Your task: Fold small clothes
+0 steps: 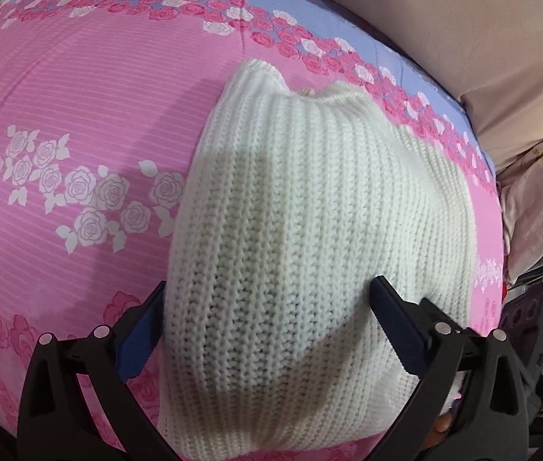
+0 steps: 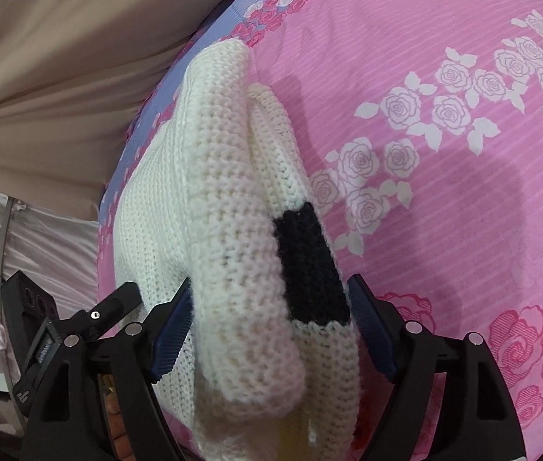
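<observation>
A small cream-white knitted sweater (image 1: 310, 207) lies folded on a pink rose-patterned bed sheet (image 1: 60, 115). My left gripper (image 1: 267, 299) is open, its blue-padded fingers spread to either side of the sweater's near edge. In the right wrist view the sweater (image 2: 217, 199) is bunched in thick folds with a black knitted patch (image 2: 310, 265) on one side. My right gripper (image 2: 271, 303) is open, its fingers standing on both sides of the folded bundle with small gaps.
The sheet has a blue band (image 1: 406, 61) along the bed's far edge. Beige fabric (image 1: 444, 30) rises beyond it. A pale pillow (image 1: 540, 199) and a cluttered room show at the right. The left gripper's black body (image 2: 41, 330) shows at the lower left.
</observation>
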`<action>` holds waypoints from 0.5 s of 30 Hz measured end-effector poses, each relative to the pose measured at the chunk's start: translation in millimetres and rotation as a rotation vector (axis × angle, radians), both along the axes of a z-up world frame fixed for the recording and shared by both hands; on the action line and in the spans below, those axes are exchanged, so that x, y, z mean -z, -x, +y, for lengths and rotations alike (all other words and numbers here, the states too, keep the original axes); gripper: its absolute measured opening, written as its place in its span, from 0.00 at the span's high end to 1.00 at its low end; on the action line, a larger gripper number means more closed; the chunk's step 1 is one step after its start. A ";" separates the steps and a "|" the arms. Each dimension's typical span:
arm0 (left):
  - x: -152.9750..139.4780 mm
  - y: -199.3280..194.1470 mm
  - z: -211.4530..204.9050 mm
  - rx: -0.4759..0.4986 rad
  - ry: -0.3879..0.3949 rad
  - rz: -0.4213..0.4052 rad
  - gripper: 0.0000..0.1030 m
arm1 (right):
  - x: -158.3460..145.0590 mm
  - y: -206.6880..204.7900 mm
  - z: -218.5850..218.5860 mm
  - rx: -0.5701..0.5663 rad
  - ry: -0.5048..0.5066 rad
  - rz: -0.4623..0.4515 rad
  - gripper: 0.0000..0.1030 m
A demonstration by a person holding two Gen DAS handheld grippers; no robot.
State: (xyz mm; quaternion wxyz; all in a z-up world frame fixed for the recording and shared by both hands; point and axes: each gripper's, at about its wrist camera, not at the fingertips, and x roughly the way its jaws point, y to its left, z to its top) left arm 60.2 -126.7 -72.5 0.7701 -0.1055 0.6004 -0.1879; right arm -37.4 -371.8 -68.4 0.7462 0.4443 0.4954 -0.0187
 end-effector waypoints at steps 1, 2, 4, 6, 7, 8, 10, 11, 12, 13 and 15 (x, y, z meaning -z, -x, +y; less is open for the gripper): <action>2.9 -0.5 -1.2 0.002 0.000 -0.002 0.04 | 0.1 0.9 1.1 0.002 -0.001 -0.001 0.25; 5.0 -1.1 -1.7 0.002 0.000 -0.002 0.04 | 0.3 -0.3 1.9 0.004 -0.004 -0.002 0.25; 9.3 -3.5 -1.4 -0.007 0.020 0.009 0.04 | 1.3 -1.9 2.3 0.007 -0.012 -0.006 0.25; 13.2 -6.8 0.0 -0.020 0.049 0.028 0.04 | 2.3 -5.1 1.0 0.012 -0.021 -0.008 0.25; 14.4 -8.5 1.1 -0.024 0.067 0.039 0.04 | 2.3 -6.6 1.0 0.015 -0.026 -0.008 0.26; 13.7 -9.6 3.1 -0.031 0.084 0.049 0.08 | 2.6 -6.8 0.4 0.014 -0.040 -0.014 0.33; 8.0 -9.5 7.7 -0.042 0.123 0.063 0.20 | 1.6 -6.7 0.2 0.028 -0.073 -0.022 0.43; 2.0 -8.7 10.9 -0.043 0.143 0.065 0.32 | -2.7 -4.8 1.4 0.027 -0.069 -0.034 0.50; -3.2 -7.9 12.5 -0.041 0.159 0.070 0.43 | -7.1 -2.5 2.0 0.023 -0.062 -0.045 0.55; -8.5 -6.8 14.5 -0.039 0.175 0.082 0.47 | -15.1 0.7 4.0 0.018 -0.047 -0.062 0.56; -26.2 -0.4 18.1 -0.020 0.226 0.099 0.53 | -33.6 11.5 6.6 0.002 -0.034 -0.105 0.62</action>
